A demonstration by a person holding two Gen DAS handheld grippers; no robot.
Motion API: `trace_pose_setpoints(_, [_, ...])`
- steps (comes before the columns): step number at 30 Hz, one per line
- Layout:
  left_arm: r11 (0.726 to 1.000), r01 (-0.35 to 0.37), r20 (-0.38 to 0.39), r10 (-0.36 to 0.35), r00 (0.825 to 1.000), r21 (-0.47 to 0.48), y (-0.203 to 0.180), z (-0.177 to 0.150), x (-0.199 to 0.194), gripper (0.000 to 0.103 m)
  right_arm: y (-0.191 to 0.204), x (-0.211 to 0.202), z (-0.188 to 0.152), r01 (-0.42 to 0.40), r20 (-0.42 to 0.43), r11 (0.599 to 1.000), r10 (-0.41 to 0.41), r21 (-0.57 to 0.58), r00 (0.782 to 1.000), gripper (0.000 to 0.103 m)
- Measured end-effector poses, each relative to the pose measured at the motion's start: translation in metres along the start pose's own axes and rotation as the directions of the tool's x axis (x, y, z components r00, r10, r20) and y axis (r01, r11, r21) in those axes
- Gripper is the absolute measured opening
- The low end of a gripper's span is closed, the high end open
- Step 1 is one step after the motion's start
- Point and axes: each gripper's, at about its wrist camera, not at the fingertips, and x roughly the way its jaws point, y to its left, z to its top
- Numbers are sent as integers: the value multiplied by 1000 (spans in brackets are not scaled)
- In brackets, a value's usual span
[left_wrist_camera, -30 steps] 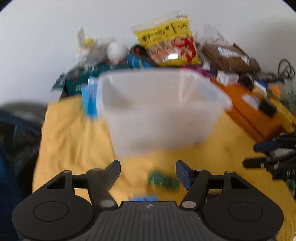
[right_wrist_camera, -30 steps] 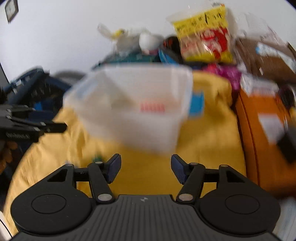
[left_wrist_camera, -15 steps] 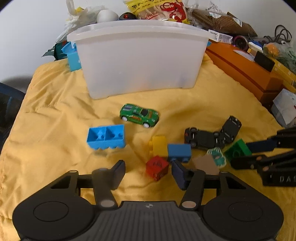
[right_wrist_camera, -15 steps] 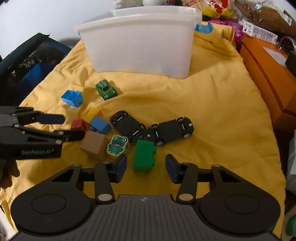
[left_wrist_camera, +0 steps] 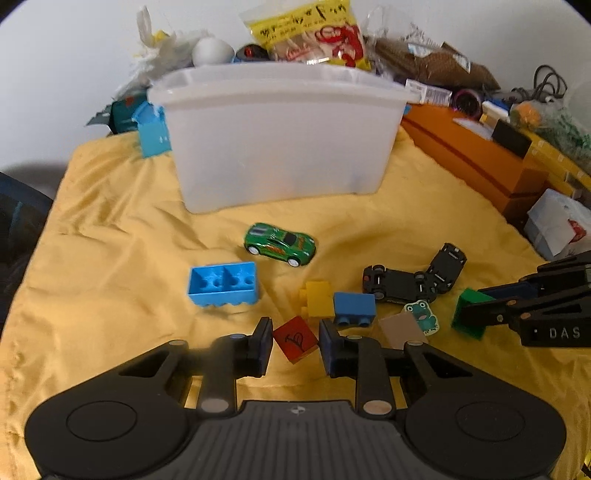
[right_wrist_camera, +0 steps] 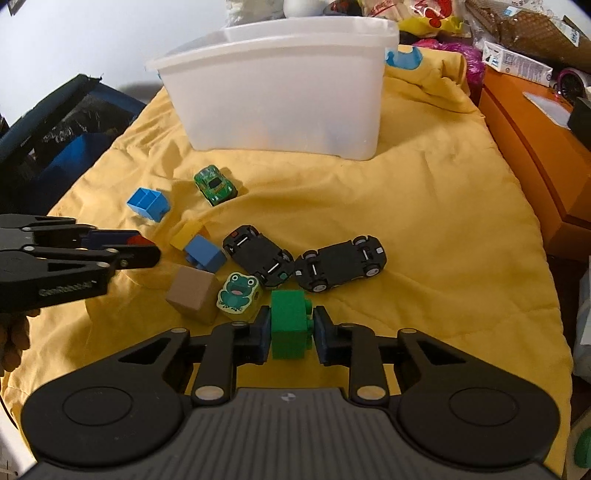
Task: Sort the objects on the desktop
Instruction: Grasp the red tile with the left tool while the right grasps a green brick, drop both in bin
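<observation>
Toys lie on a yellow cloth (left_wrist_camera: 110, 258) before a white plastic bin (left_wrist_camera: 277, 129). My left gripper (left_wrist_camera: 295, 347) has its jaws closed against a red cube (left_wrist_camera: 295, 339) on the cloth. My right gripper (right_wrist_camera: 290, 332) has its jaws closed against a green brick (right_wrist_camera: 290, 325). Nearby lie a green toy car (left_wrist_camera: 279, 243), a light blue brick (left_wrist_camera: 223, 284), a yellow brick (left_wrist_camera: 317, 302), a blue brick (left_wrist_camera: 354, 308), two overturned black cars (right_wrist_camera: 258, 258) (right_wrist_camera: 341, 262), a brown cube (right_wrist_camera: 192, 295) and a frog block (right_wrist_camera: 238, 290).
An orange box (left_wrist_camera: 472, 162) stands along the right edge of the cloth. Snack bags and clutter (left_wrist_camera: 306, 33) pile up behind the bin. A dark bag (right_wrist_camera: 55, 136) sits off the cloth's left side. A blue piece (left_wrist_camera: 153, 129) leans by the bin.
Both grippers have tilted down from the bin to the toys and narrowed: the left around the red cube, the right around the green brick.
</observation>
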Motion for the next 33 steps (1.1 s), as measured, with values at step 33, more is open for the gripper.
trace_pose_setpoints(33, [997,9,158,4,987,-76,67,220,-47,30,-20,-61,218,-39,261,999,33,20,965,27])
